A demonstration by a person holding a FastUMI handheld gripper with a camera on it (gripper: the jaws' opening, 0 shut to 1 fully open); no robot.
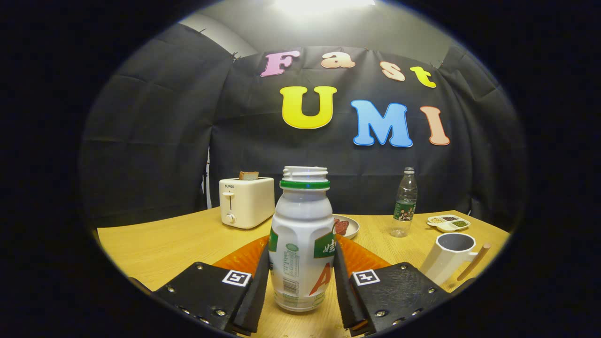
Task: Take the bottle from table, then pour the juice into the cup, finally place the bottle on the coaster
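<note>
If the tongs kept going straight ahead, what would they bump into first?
The white bottle, most likely. It already stands between the tongs, whose fingers sit close at its sides, so its body would meet the tongs' base first. The orange coaster lies behind it.

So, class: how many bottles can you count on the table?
2. A white bottle stands between the gripper fingers; a clear bottle stands beyond, behind the cup.
</note>
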